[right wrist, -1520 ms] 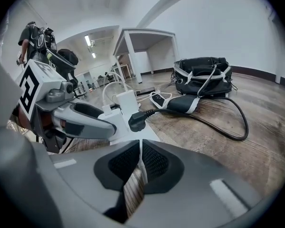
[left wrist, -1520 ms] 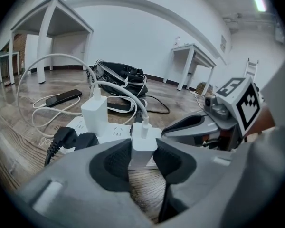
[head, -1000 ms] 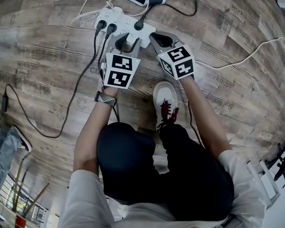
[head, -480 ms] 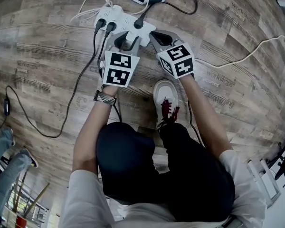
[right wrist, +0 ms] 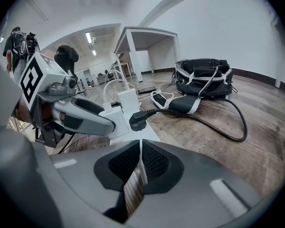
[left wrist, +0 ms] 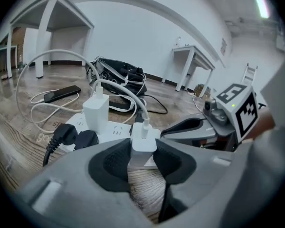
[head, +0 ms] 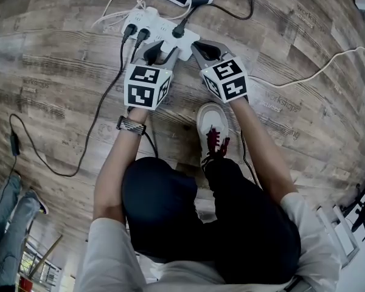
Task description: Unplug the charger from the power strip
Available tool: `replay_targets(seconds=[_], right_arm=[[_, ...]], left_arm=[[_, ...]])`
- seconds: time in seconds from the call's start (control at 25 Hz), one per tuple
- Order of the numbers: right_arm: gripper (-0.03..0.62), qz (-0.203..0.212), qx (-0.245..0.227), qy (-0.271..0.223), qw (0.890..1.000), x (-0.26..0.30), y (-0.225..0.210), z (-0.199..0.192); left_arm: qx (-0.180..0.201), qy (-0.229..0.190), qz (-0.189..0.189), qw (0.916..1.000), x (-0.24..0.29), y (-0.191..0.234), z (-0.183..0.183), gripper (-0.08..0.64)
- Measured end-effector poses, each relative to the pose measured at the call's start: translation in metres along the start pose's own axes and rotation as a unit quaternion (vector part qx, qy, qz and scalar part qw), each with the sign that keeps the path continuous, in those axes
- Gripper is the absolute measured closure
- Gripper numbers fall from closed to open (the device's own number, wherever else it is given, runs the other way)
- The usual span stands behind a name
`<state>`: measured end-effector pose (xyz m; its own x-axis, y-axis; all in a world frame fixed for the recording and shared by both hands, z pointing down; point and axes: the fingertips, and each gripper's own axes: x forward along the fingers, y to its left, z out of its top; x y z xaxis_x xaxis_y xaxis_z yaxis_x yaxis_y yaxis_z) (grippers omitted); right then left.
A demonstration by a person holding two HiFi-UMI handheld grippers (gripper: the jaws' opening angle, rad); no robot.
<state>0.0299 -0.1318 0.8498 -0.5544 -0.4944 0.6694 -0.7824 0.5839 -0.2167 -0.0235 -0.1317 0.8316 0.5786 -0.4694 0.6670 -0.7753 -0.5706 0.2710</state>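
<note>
- Charger, white, stands upright on the near end of the power strip, which lies on the wood floor.
- Left gripper: fingers clamp the charger's two sides.
- Right gripper: fingers nearly together, empty, at the strip's corner.

The charger is a small white block with rounded edges, standing upright at the near end of the power strip. A white cable leaves its top face and arcs up and away. The dark pads of the left tool press on its 2 opposite sides. Whether its pins sit fully in the socket cannot be told.

The power strip is long, white and flat on the wood-plank floor. It also carries 2 black plugs side by side and a taller white adapter.
</note>
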Motion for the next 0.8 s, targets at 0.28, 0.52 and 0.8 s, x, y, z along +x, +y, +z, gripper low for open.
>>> replay_targets(seconds=[0.28,0.52,0.8], right_arm=[[0.575,-0.003,0.003,-0.002,1.0,-0.0004,-0.0006,0.0005],[0.575,-0.005,0.002,0.0,1.0,0.0009,0.0002,0.0009],[0.575,-0.006,0.001,0.001,1.0,0.0003,0.0003,0.0006]], left_arm=[[0.055,0.015,0.02,0.9982,-0.0004,-0.0007,0.0005,0.417],[0.107,0.024,0.032,0.9934,0.0001,-0.0025,0.0019,0.419],[0.03,0.009,0.014,0.9994,-0.0023,0.001,-0.0013,0.417]])
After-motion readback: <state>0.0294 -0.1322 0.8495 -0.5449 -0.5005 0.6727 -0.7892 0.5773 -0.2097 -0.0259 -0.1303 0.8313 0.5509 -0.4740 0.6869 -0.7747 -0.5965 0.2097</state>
